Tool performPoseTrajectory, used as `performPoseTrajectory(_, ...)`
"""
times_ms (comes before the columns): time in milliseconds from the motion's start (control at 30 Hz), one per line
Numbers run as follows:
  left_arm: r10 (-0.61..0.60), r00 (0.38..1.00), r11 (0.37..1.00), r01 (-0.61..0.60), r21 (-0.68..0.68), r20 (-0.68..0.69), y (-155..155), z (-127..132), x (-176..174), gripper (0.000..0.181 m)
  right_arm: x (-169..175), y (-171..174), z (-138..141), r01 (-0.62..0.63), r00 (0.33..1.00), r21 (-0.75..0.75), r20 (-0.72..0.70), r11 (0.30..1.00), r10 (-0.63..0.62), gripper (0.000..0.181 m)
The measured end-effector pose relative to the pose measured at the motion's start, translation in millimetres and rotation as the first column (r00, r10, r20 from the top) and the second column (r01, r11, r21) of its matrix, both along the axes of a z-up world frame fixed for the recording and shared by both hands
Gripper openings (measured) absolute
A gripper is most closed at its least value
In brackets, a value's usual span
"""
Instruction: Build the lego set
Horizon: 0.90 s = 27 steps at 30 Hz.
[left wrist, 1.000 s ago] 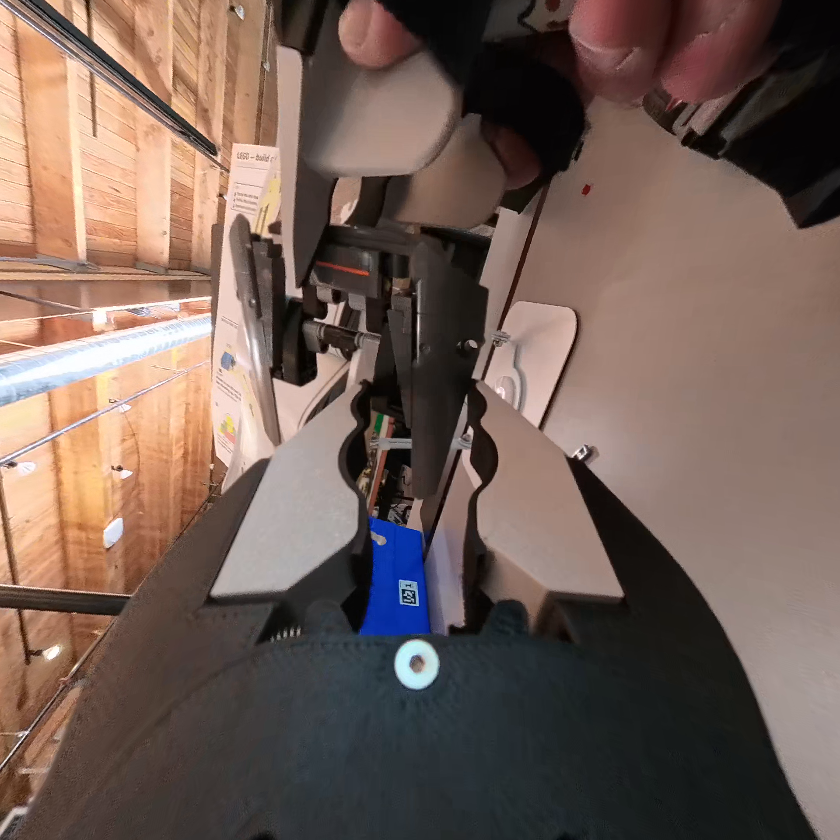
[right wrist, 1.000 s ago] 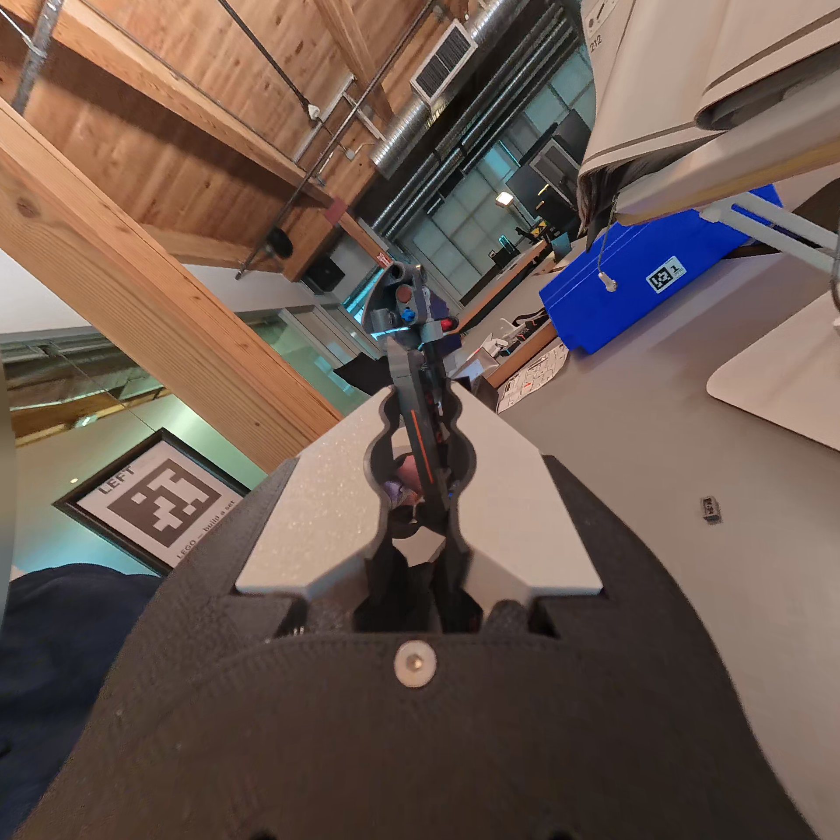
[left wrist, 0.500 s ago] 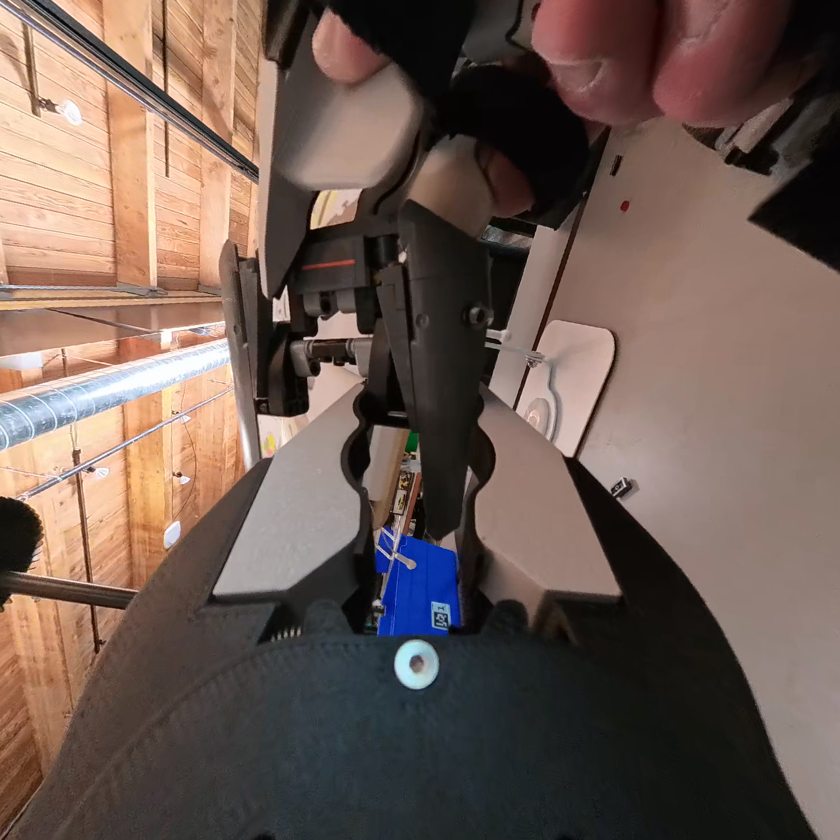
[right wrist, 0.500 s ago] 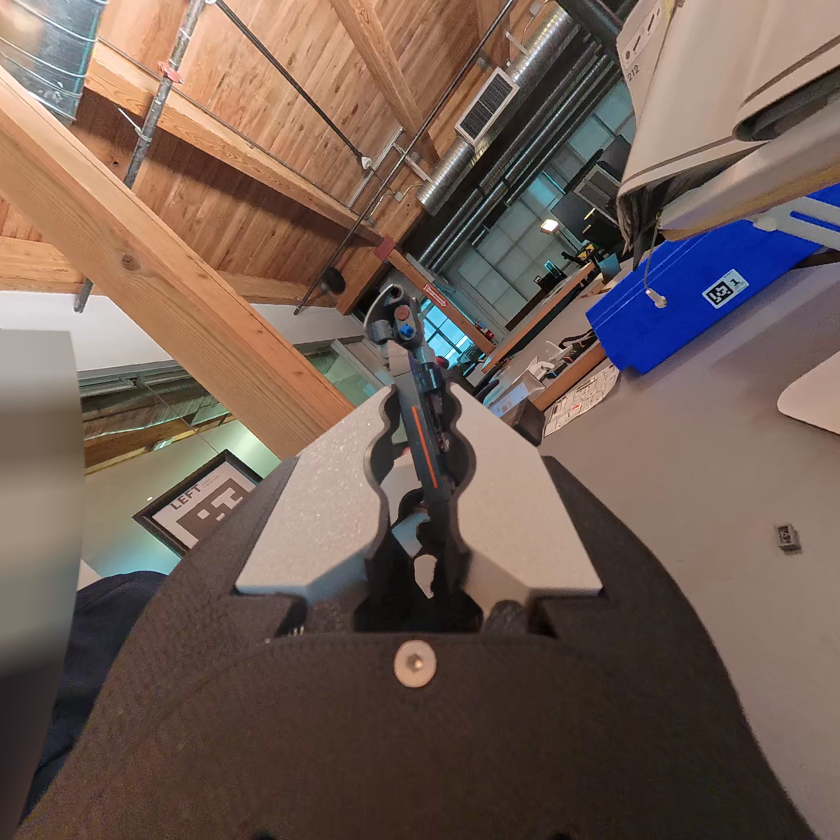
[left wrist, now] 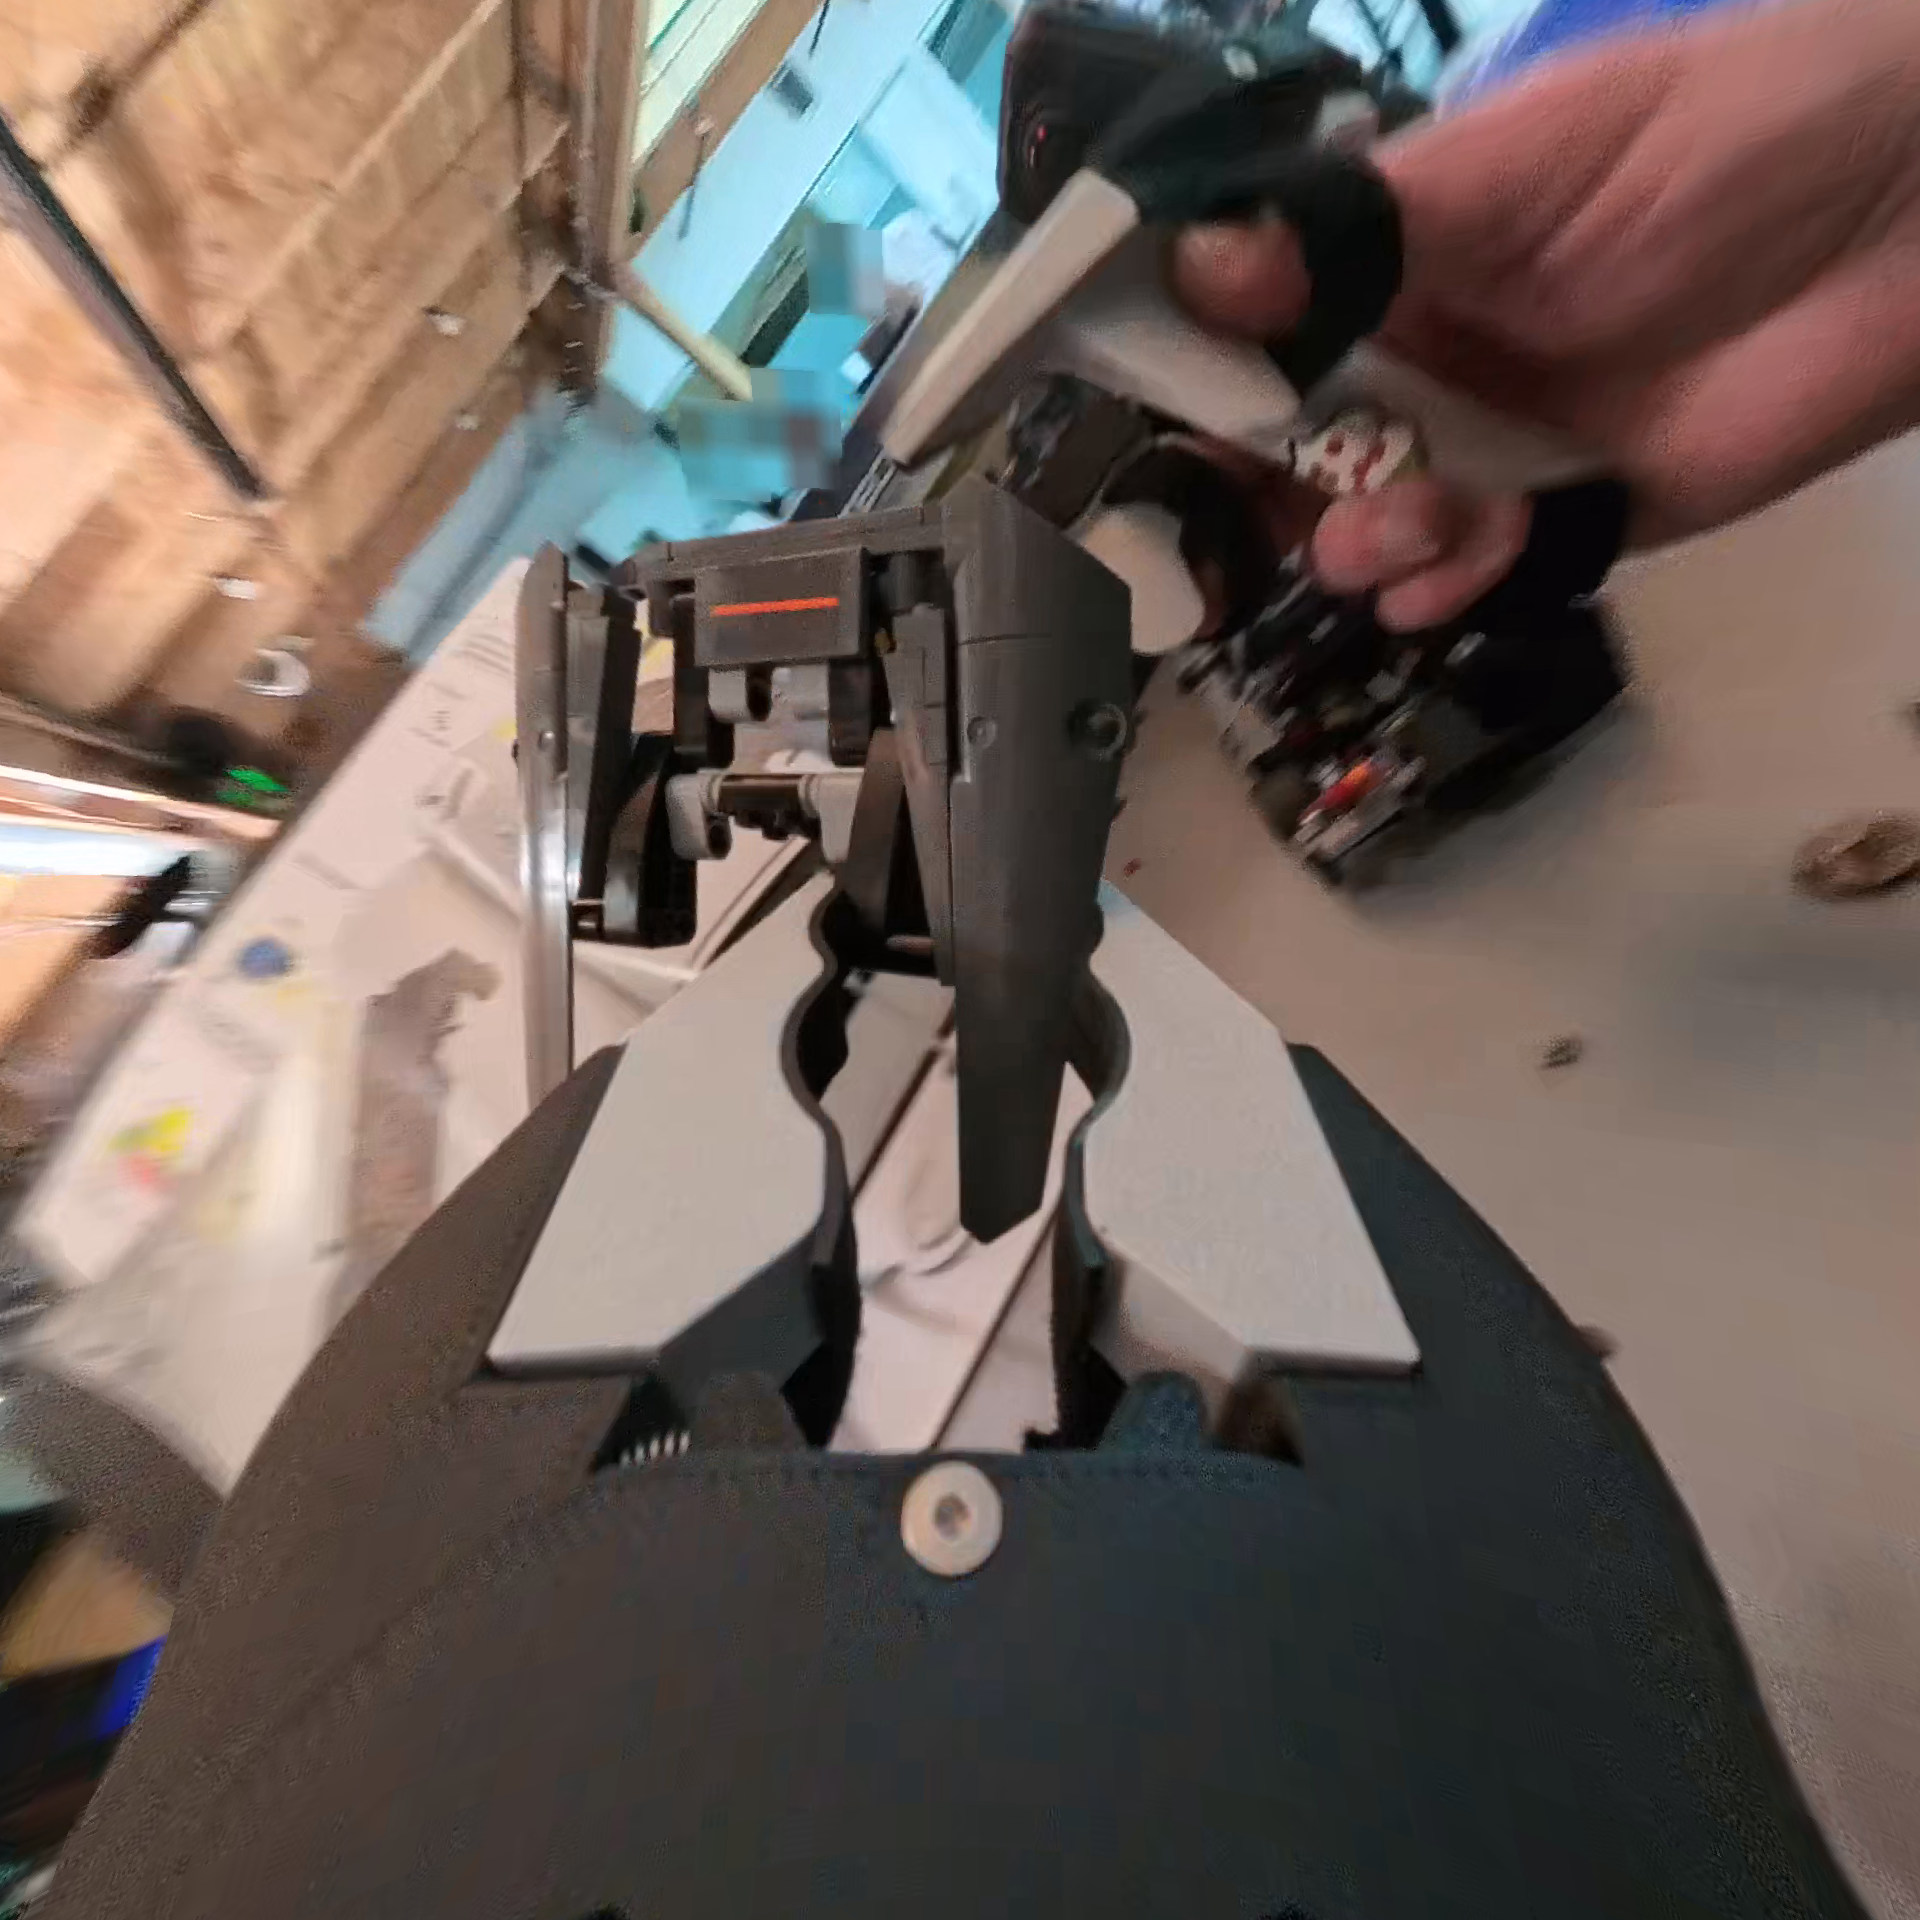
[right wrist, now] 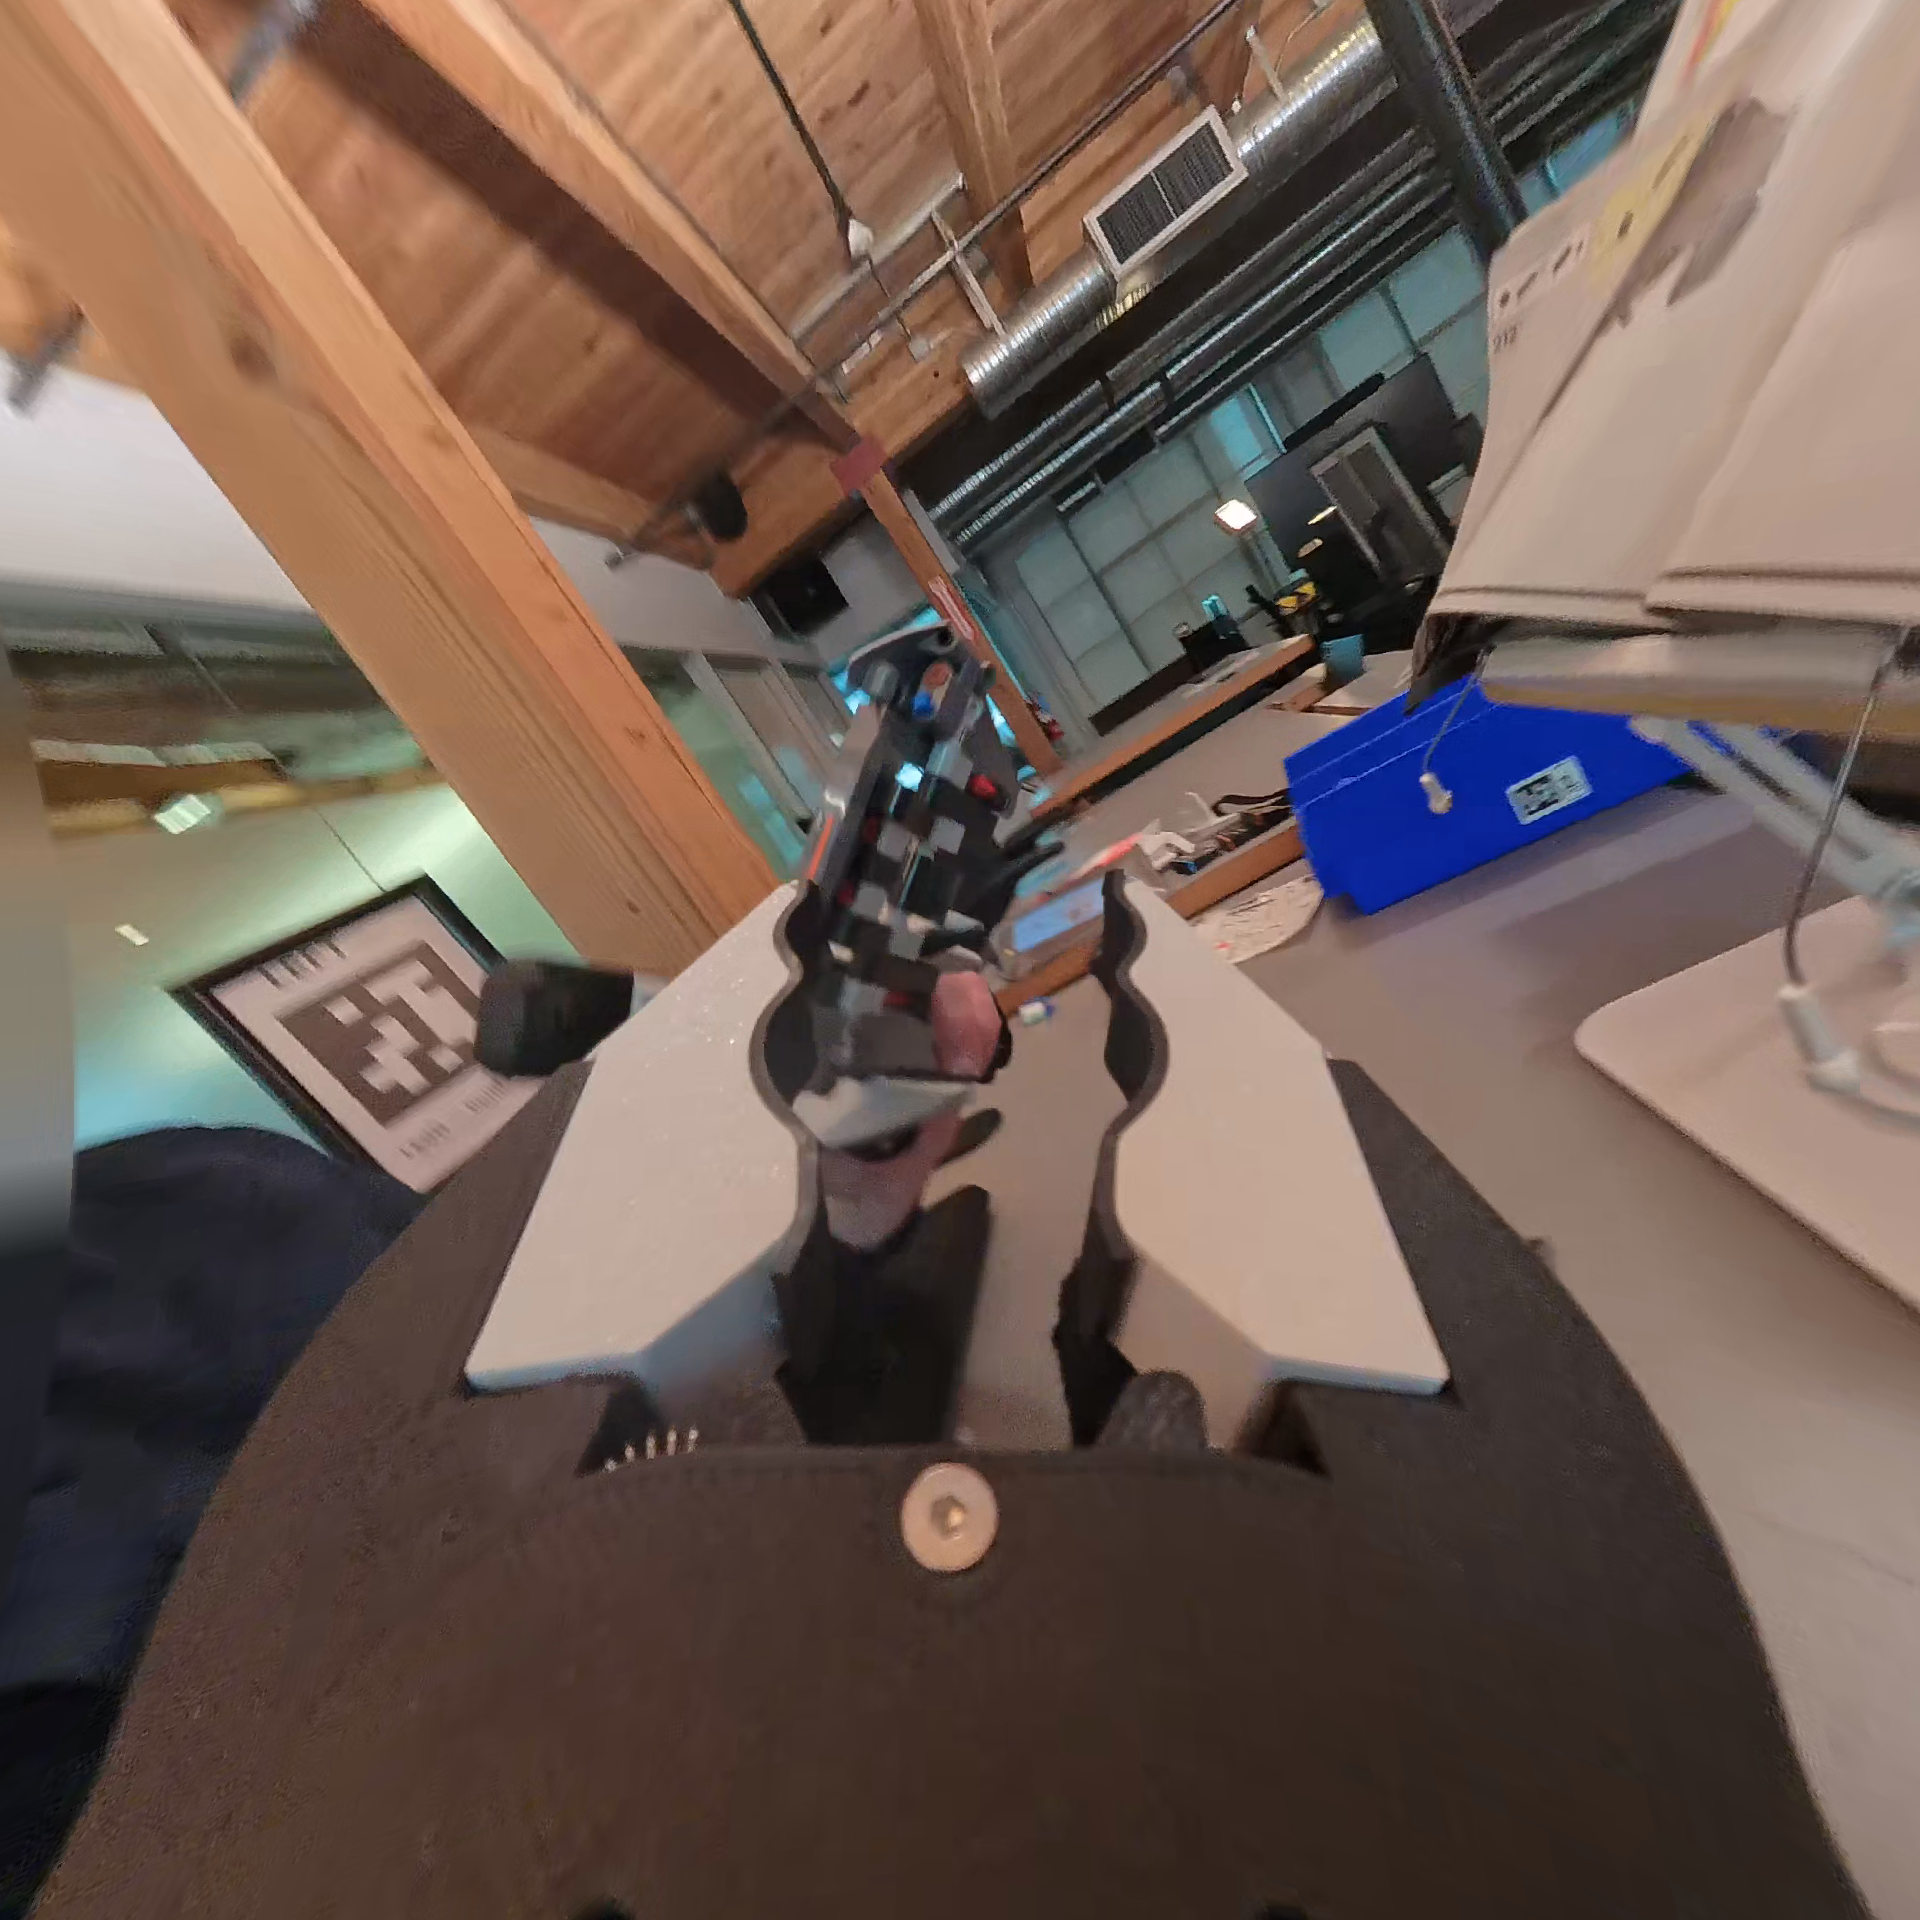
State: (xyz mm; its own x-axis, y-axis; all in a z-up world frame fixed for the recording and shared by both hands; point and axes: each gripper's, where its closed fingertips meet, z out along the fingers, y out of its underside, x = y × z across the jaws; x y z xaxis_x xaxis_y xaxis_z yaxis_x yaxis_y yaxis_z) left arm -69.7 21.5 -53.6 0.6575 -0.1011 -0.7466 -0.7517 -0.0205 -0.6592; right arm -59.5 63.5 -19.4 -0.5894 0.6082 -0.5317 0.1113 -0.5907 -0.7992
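A dark grey lego model (left wrist: 997, 831) with an orange stripe and a pointed wing sits between the fingers of my left gripper (left wrist: 956, 925), which is shut on it and holds it in the air. My right gripper (right wrist: 956, 899) is open and empty. The model (right wrist: 904, 831) shows just beyond its tips in the right wrist view, close to its left finger, with a person's fingertip (right wrist: 961, 1023) behind it. In the left wrist view a hand (left wrist: 1610, 260) holds the right gripper up and to the right, and its grey finger (left wrist: 997, 312) is clear of the model.
White instruction sheets (left wrist: 343, 935) lie on the grey table (left wrist: 1558, 1247) at left. A dark blurred object (left wrist: 1403, 727) and a small loose piece (left wrist: 1558, 1051) lie at right. A blue bin (right wrist: 1455, 790), a white stand base (right wrist: 1766, 1091) and a wooden beam (right wrist: 416, 520) show in the right wrist view.
My right gripper has opened, let go of the model and drawn back. My left gripper has kept the model and swung round with it, so the background has turned.
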Motion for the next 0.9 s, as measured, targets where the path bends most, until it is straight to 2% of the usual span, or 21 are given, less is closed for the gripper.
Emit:
performPoseTrajectory(67,-0.147,0.97,0.983,0.165,-0.079,0.192,-4.5,2.8,11.8,0.037,4.0,-3.5,-3.0,0.068,0.997,0.169,0.012,0.983,-0.071,0.055)
performPoseTrajectory(100,-0.192,0.937,0.963,0.236,-0.126,0.292,-5.6,1.2,15.5,0.037,6.5,-4.3,-3.7,0.129,0.991,0.285,0.0,0.95,-0.134,0.056)
performPoseTrajectory(133,-0.23,0.899,0.935,0.31,-0.172,0.373,-7.3,-2.2,19.7,0.037,9.9,-5.1,-3.2,0.194,0.979,0.417,-0.028,0.888,-0.201,0.054)
performPoseTrajectory(200,-0.303,0.811,0.857,0.461,-0.229,0.5,-14.1,-6.1,31.2,0.037,19.4,-4.0,-0.6,0.316,0.938,0.658,-0.107,0.684,-0.33,0.053)
performPoseTrajectory(267,-0.329,0.757,0.802,0.54,-0.256,0.565,-17.4,-6.2,37.2,0.037,33.8,-2.3,7.1,0.415,0.879,0.802,-0.232,0.429,-0.417,0.056)
performPoseTrajectory(333,-0.365,0.708,0.717,0.628,-0.303,0.605,-24.7,-9.1,48.8,0.038,49.0,-8.4,12.7,0.484,0.828,0.855,-0.378,0.186,-0.414,0.053)
performPoseTrajectory(367,-0.373,0.709,0.699,0.639,-0.321,0.598,-24.7,-10.7,51.7,0.038,54.9,-13.3,13.4,0.505,0.813,0.858,-0.437,0.093,-0.386,0.047)
performPoseTrajectory(400,-0.383,0.701,0.657,0.665,-0.356,0.602,-27.7,-14.5,56.8,0.038,58.4,-18.7,10.8,0.504,0.814,0.863,-0.463,0.031,-0.352,0.042)
performPoseTrajectory(533,-0.385,0.649,0.509,0.742,-0.436,0.656,-32.0,-23.3,72.7,0.038,64.7,-28.9,-6.5,0.397,0.856,0.909,-0.417,-0.126,-0.305,0.04)
performPoseTrajectory(600,-0.391,0.628,0.483,0.762,-0.431,0.673,-27.9,-22.5,74.8,0.038,67.9,-28.0,-15.5,0.329,0.88,0.927,-0.37,-0.18,-0.298,0.031)
performPoseTrajectory(700,-0.399,0.537,0.367,0.837,-0.407,0.743,-30.6,-17.9,84.4,0.038,72.5,-29.1,-28.9,0.239,0.921,0.957,-0.278,-0.166,-0.274,0.032)
performPoseTrajectory(733,-0.394,0.523,0.336,0.847,-0.411,0.756,-29.1,-18.1,87.4,0.038,74.2,-26.3,-29.7,0.223,0.923,0.962,-0.26,-0.156,-0.285,0.031)
performPoseTrajectory(800,-0.395,0.512,0.312,0.856,-0.413,0.763,-20.5,-17.0,91.4,0.038,79.8,-26.0,-26.2,0.206,0.933,0.974,-0.225,-0.094,-0.281,0.033)
performPoseTrajectory(833,-0.397,0.479,0.281,0.876,-0.393,0.783,-18.8,-13.3,95.1,0.038,82.1,-23.4,-22.0,0.213,0.93,0.972,-0.232,-0.093,-0.286,0.035)
performPoseTrajectory(900,-0.41,0.419,0.215,0.907,-0.361,0.81,-16.2,-6.5,103.2,0.038,85.5,-14.1,-20.5,0.193,0.922,0.969,-0.233,-0.156,-0.309,0.037)
